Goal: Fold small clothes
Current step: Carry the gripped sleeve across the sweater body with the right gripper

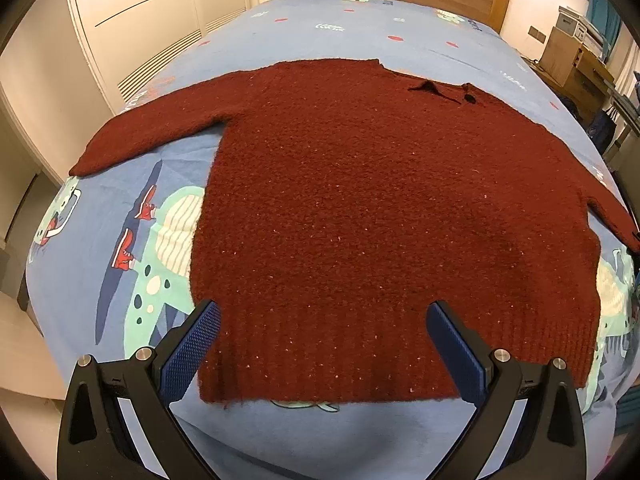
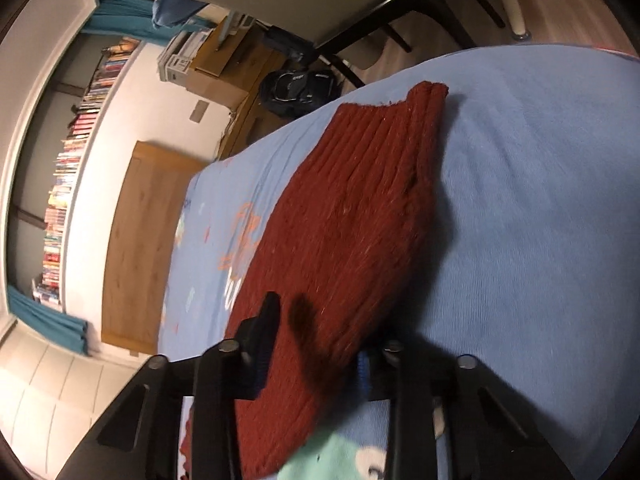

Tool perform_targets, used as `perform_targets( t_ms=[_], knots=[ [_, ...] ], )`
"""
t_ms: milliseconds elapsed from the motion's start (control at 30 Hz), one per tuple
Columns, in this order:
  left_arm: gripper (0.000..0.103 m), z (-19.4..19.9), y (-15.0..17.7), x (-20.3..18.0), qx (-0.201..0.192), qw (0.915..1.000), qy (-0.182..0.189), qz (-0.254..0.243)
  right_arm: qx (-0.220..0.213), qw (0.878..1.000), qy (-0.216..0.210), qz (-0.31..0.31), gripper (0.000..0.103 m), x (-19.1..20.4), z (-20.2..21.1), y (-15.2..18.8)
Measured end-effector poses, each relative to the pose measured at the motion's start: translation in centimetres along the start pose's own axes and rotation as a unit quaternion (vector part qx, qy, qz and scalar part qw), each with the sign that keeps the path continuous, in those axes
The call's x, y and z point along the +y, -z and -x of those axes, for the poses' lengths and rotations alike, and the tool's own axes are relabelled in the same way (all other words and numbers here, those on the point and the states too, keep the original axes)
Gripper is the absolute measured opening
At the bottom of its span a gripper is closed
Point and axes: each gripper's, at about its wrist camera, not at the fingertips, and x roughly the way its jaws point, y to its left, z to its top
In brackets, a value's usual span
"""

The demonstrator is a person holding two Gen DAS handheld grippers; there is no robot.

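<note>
Step in hand: we judge this to be the start of the fold; the dark red knit sweater lies spread flat on the bed, both sleeves out, nothing folded over yet.
Sweater position: it fills the middle of the left wrist view, neckline toward the upper right of the frame, ribbed hem at the bottom.
Left gripper: its jaws stand wide apart and empty, hovering over the hem at the lower centre of the frame, apart from the knit as far as we can tell.
Right gripper: the ribbed edge of the sweater runs between its jaws at the lower centre of its view; we judge the jaws are closing on that edge, with a gap left.
Next move: we expect the right gripper needs a firm pinch on the hem corner, and the left a matching pinch, before lifting.
</note>
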Motion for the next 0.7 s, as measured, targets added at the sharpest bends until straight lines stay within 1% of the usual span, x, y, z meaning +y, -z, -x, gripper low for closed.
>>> perform_targets(
  t_ms=[33, 100, 167, 233, 400, 533, 633, 700],
  knots=[
    [0.101, 0.0, 0.0, 0.0, -0.001, 1.0000, -0.001, 0.001, 0.002, 1.000, -0.001, 0.001, 0.024, 0.1, -0.1, -0.1],
    [0.101, -0.2, -0.1, 0.2, -0.002, 1.0000, 0.001, 0.006, 0.009, 1.000, -0.006, 0.000, 0.015, 0.3, -0.2, -0.4],
    [0.101, -0.4, -0.2, 0.3, 0.002, 1.0000, 0.003, 0.009, 0.016, 1.000, -0.010, 0.010, 0.011, 0.9, -0.4, -1.0],
    [0.101, -0.6, -0.2, 0.5, 0.006, 0.9999, 0.007, 0.008, 0.017, 1.000, -0.015, 0.022, 0.010, 1.7, -0.2, -1.0],
    [0.101, -0.7, -0.1, 1.0, 0.016, 0.9996, 0.020, 0.015, 0.024, 0.998, -0.042, 0.051, 0.009, 5.2, 0.1, -0.8],
    [0.101, -0.1, -0.2, 2.0, 0.006, 0.9992, 0.023, 0.034, 0.047, 0.995, -0.075, 0.055, 0.009, 8.3, -0.3, 0.8],
    [0.101, 0.4, -0.3, 3.1, -0.003, 0.9985, 0.025, 0.048, 0.076, 0.990, -0.098, 0.061, 0.009, 10.8, -1.0, 3.0],
    [0.101, 0.7, -0.4, 3.8, -0.009, 0.9981, 0.026, 0.055, 0.102, 0.986, -0.113, 0.068, 0.009, 12.8, -1.8, 5.2]
  ],
)
